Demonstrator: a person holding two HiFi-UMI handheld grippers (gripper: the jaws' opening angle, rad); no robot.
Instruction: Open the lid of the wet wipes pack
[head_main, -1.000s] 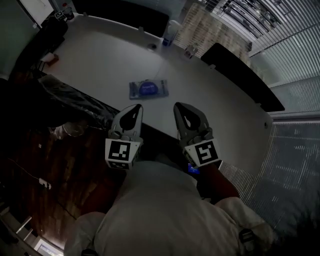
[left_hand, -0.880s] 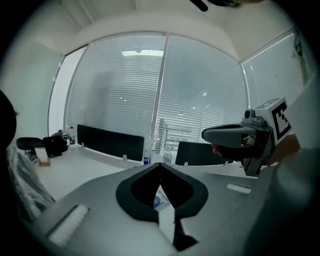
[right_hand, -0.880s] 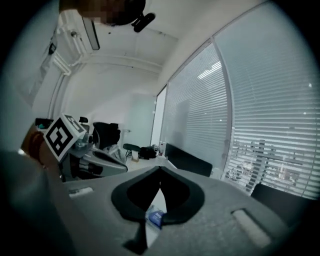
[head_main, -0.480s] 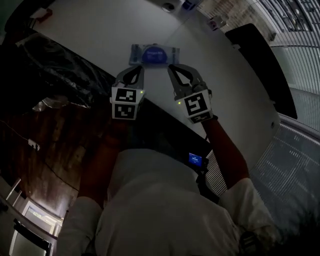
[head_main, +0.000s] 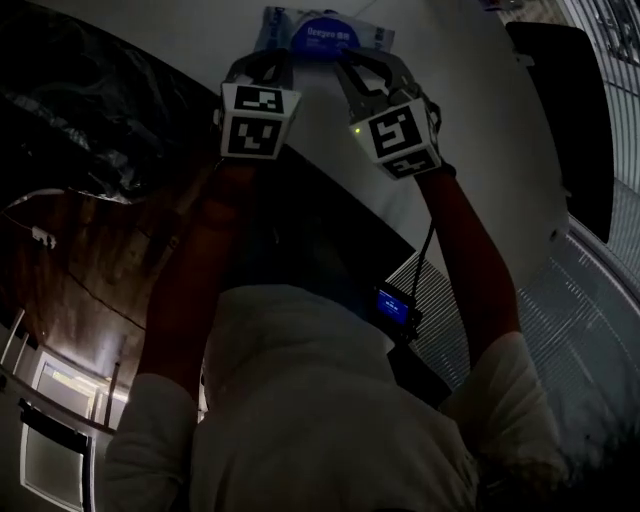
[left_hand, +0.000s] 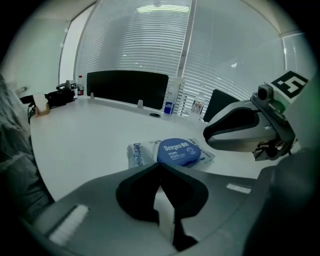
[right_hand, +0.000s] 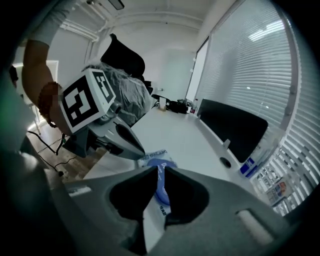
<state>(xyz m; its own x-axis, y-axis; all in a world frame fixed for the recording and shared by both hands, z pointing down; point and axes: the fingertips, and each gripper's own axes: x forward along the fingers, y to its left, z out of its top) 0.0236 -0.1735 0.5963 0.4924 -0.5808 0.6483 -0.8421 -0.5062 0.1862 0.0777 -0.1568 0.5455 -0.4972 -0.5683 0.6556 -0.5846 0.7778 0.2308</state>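
The wet wipes pack lies flat on the white table, its round blue lid shut and facing up. In the head view both grippers reach its near edge. My left gripper is at the pack's left end, my right gripper at its right. The left gripper has its jaws shut and empty, just short of the pack. The right gripper is also shut and empty, and the pack shows past its tips. Whether either touches the pack I cannot tell.
A black partition stands along the table's far edge with small bottles beside it. A black chair draped with a grey jacket is at the table's left. Window blinds fill the back.
Both grippers have moved forward from the table's near edge up to the pack. The head view has tipped down, so the pack now sits at the frame's top.
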